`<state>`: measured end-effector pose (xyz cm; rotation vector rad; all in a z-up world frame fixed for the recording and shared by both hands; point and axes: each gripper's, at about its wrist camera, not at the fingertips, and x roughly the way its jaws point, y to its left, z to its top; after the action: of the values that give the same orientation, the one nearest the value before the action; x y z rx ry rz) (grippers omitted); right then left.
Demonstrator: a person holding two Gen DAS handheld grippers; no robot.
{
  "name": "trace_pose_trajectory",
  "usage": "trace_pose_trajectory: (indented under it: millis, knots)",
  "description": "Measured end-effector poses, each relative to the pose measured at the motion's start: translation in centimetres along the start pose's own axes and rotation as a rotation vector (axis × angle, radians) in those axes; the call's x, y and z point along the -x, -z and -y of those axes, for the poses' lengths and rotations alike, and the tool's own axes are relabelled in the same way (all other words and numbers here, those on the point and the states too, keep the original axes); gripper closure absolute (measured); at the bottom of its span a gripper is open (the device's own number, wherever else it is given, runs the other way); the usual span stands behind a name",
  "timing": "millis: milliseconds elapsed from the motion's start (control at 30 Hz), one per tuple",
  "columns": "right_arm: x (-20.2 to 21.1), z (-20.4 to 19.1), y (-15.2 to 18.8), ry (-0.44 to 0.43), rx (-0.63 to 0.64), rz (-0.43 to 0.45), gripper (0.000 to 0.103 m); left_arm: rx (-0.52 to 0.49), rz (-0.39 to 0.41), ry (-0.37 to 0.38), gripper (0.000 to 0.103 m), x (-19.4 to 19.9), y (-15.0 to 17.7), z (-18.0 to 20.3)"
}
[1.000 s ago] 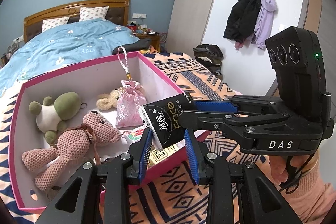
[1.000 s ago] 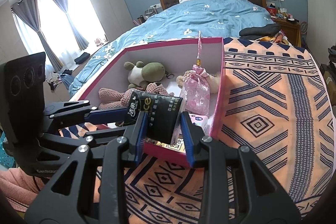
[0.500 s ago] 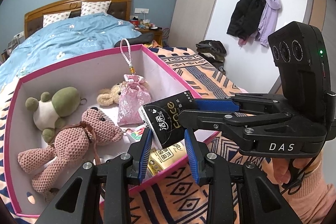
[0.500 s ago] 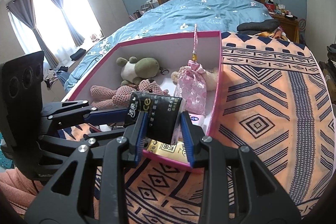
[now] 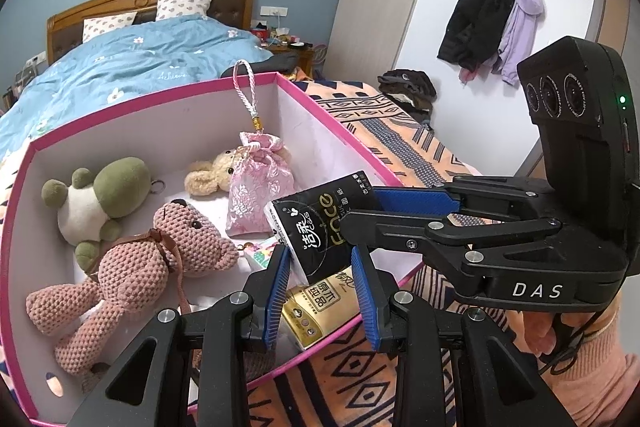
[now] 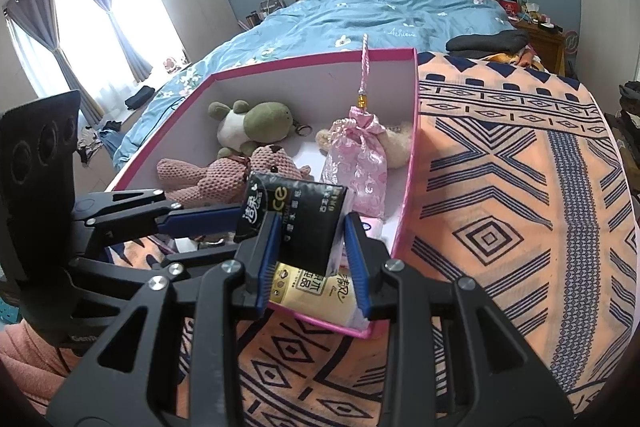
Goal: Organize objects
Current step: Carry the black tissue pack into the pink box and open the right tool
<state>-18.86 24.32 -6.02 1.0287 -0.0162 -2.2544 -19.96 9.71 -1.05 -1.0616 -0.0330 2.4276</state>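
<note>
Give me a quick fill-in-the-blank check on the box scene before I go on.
1. The left gripper and right gripper both grip the ____ tissue pack.
2. The box has a ____ rim.
3. The knitted bear lies ____ the box.
4. The gold packet lies ____ the tissue pack.
Missing words: black; pink; inside; under.
</note>
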Motion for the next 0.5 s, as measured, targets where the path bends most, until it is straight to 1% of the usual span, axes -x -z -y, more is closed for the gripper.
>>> trace_pose_trajectory:
  millis: [500]
  knots:
    - [-0.59, -0.25, -0.62, 0.041, 0.013, -0.011, 0.067, 0.007, -0.018, -0.002, 0.071, -0.73, -0.18, -0.46]
